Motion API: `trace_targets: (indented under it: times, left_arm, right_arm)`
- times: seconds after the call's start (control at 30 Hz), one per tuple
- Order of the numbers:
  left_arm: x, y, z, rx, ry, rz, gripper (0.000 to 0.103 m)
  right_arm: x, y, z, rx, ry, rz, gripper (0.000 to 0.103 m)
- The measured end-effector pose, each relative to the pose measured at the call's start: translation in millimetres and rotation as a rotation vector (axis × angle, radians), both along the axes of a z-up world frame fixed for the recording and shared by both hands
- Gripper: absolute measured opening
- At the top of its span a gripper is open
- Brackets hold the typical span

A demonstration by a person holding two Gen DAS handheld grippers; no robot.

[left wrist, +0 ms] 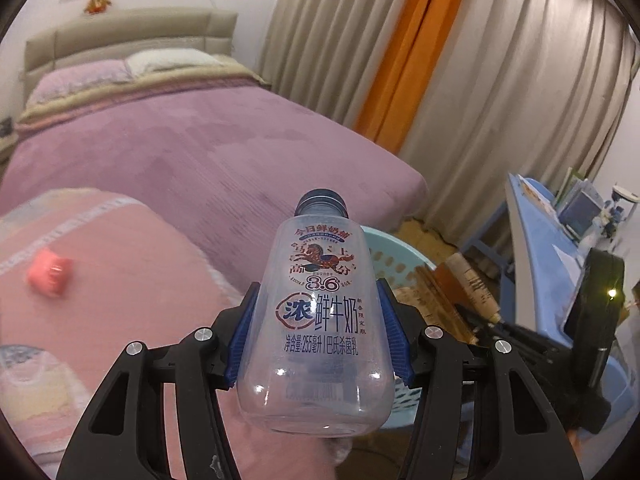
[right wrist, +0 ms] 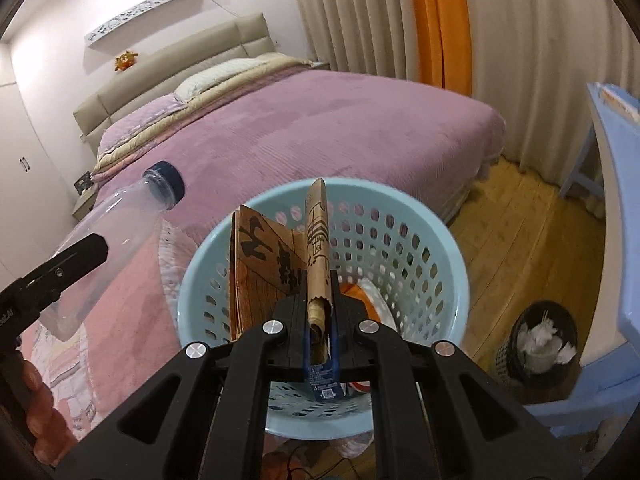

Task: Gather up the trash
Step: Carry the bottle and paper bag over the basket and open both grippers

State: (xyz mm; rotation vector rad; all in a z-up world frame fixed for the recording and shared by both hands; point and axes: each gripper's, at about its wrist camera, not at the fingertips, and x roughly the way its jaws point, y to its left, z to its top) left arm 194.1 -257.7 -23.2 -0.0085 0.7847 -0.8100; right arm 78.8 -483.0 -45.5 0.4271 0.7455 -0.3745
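My left gripper pinches the empty bottle around its middle, cap pointing away, held up over the pink blanket beside the bed. The bottle is smooth and tapers toward the cap, so I judge it could slide out forward if I tilt it down before it is over the basket; a drop here would land on the blanket, not in the bin. In the right wrist view the bottle sits left of the basket rim, apart from it.

My right gripper is pressed onto a flattened brown carton, held above the basket's mouth. An opened flap leans toward the near rim and could catch on it as it goes in.

To the right, the blue table stands close, with a small black bin just below it, so room is tight there; the floor behind the basket is open.
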Motion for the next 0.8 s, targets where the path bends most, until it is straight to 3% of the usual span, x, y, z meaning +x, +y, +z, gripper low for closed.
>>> trace_targets:
  times: [0.13, 0.2, 0.27, 0.3, 0.33, 0.53, 0.8]
  left_arm:
    - [3, -4, -6, -0.021, 0.023, -0.009, 0.068]
    - [3, -2, -5, -0.038, 0.038, -0.013, 0.070]
    - [1, 3, -3, -0.054, 0.046, -0.012, 0.072]
    - [-1, 5, -2, -0.054, 0.041, -0.009, 0.073]
    - [-3, 8, -1, -0.051, 0.033, -0.007, 0.073]
    - [-12, 27, 7, -0.064, 0.010, 0.023, 0.073]
    - [-22, 66, 31, -0.114, -0.040, 0.091, 0.073]
  right_arm:
    - [2, -7, -10, 0.013, 0.031, -0.012, 0.007]
    - [4, -7, -14, 0.032, 0.036, -0.008, 0.011]
    - [3, -9, -16, 0.029, 0.042, -0.014, 0.026]
    - [3, -9, -16, 0.029, 0.041, -0.015, 0.042]
    - [0, -9, -15, 0.031, 0.030, -0.019, 0.052]
    - [-3, -2, -12, 0.031, 0.002, 0.017, 0.051]
    - [2, 38, 14, -0.022, -0.037, 0.106, 0.051]
